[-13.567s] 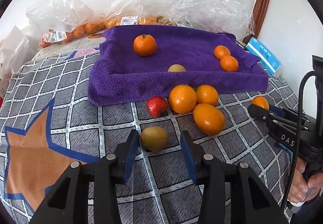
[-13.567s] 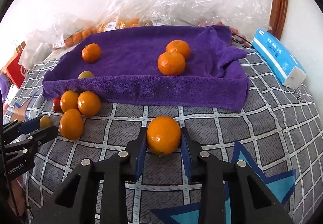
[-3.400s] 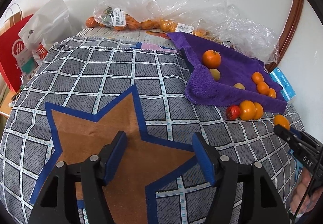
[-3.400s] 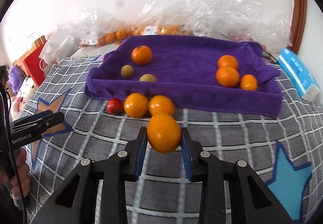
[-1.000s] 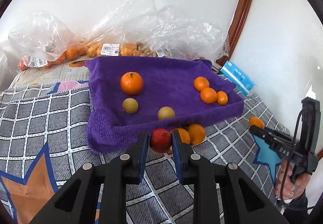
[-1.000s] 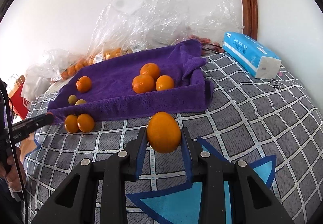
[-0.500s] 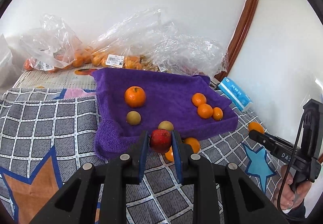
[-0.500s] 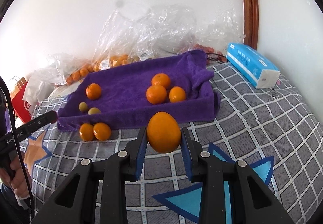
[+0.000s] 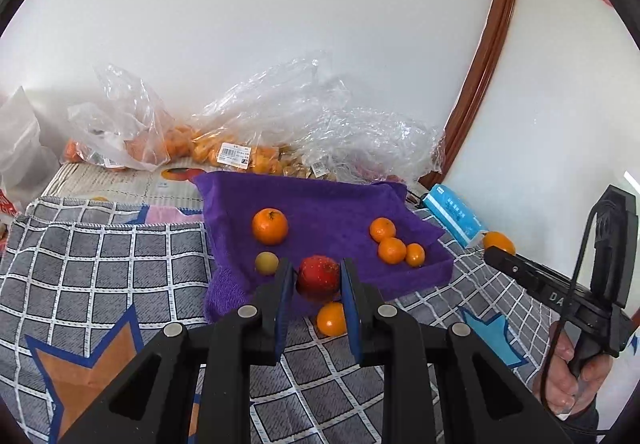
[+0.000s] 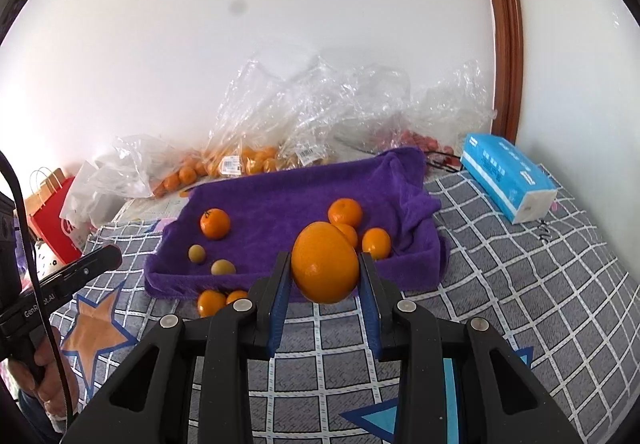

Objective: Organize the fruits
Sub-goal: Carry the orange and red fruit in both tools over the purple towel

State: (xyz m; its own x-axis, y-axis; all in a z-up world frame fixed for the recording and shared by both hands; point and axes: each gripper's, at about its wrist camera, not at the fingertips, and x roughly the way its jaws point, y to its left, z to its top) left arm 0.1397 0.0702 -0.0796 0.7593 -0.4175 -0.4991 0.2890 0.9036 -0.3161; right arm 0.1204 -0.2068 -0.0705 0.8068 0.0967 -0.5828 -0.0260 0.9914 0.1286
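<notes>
My left gripper (image 9: 314, 280) is shut on a red fruit (image 9: 318, 276) and holds it in the air in front of the purple towel tray (image 9: 332, 212). My right gripper (image 10: 325, 270) is shut on a large orange (image 10: 325, 262), also raised before the tray (image 10: 280, 204). In the tray lie a mandarin at the left (image 9: 269, 226), three mandarins at the right (image 9: 392, 249), and small yellow-green fruits (image 10: 197, 253). Two oranges (image 10: 211, 301) lie on the checked cloth at the tray's front edge.
Clear plastic bags of mandarins (image 9: 224, 154) lie behind the tray against the wall. A blue tissue pack (image 10: 508, 176) lies right of the tray. A red paper bag (image 10: 54, 212) stands at the far left. The checked cloth (image 10: 540, 284) covers the surface.
Both grippers have risen and drawn back a little with their fruits, so the tray looks smaller and lower. Neither grip has changed.
</notes>
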